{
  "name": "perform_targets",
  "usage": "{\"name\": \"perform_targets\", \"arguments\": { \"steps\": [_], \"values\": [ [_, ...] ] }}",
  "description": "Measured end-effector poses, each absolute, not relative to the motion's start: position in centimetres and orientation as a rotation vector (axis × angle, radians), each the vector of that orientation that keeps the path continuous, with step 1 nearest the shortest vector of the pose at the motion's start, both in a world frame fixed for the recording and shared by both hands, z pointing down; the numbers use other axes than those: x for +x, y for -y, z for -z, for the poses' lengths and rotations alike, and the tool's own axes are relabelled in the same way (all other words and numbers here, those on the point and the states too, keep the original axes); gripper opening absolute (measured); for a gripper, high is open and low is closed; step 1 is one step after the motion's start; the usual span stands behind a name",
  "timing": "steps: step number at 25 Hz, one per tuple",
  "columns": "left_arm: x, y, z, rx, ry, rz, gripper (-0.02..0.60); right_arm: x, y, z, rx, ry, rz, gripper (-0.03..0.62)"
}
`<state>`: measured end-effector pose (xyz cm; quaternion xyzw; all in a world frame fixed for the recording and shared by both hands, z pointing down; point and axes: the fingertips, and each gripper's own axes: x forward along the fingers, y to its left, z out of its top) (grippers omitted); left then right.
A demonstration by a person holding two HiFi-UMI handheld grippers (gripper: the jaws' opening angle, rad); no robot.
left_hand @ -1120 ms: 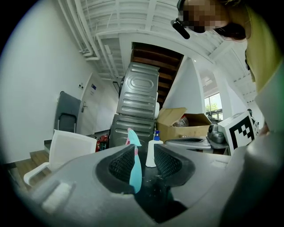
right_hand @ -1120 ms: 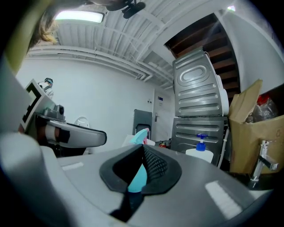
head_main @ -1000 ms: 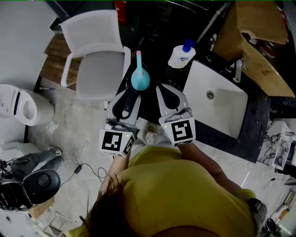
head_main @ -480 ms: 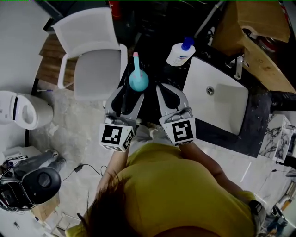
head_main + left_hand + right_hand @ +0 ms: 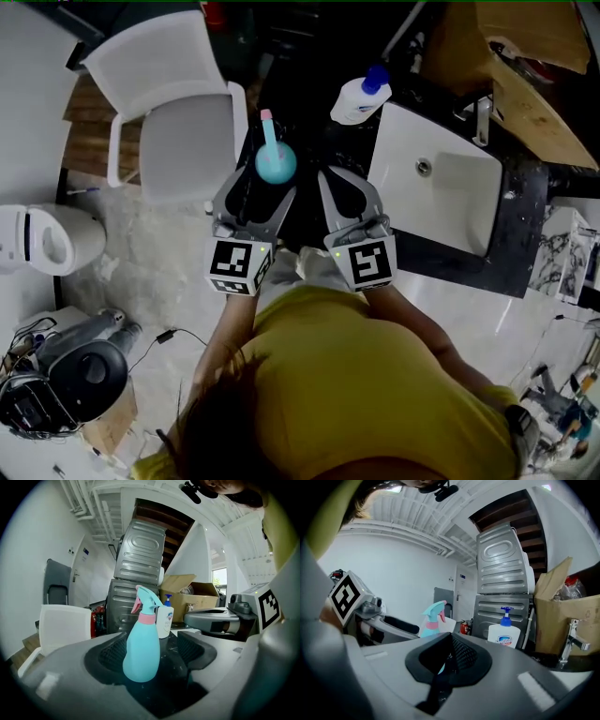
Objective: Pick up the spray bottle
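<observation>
The spray bottle (image 5: 277,164), teal with a pink collar and trigger, stands upright on the dark counter (image 5: 314,131). My left gripper (image 5: 262,191) is open, its jaws having just been opening. In the left gripper view the spray bottle (image 5: 141,653) stands between that gripper's (image 5: 152,649) two pads, apart from both. My right gripper (image 5: 343,180) is shut and holds nothing, just right of the bottle. In the right gripper view the spray bottle (image 5: 432,620) shows at the left beyond the right gripper's (image 5: 450,656) closed jaws.
A white soap pump bottle (image 5: 356,98) with a blue top stands behind on the counter. A white sink (image 5: 459,216) with a faucet (image 5: 481,127) lies to the right. A white chair (image 5: 178,122) stands left of the counter. Stacked grey machines (image 5: 140,559) and a cardboard box (image 5: 185,595) are beyond.
The left gripper's jaws have spread apart from the spray bottle, which stays standing between them. The right gripper has hardly moved.
</observation>
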<state>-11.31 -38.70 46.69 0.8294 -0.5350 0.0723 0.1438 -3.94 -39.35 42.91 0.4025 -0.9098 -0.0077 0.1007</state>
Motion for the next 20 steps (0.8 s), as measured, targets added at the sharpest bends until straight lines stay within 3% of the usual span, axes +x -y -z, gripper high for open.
{"name": "perform_targets", "arguments": {
  "steps": [20],
  "values": [
    [-10.5, 41.7, -53.1, 2.371, 1.421, -0.498, 0.44, -3.4, 41.6, -45.9, 1.221, 2.592, -0.016, 0.0]
  ]
}}
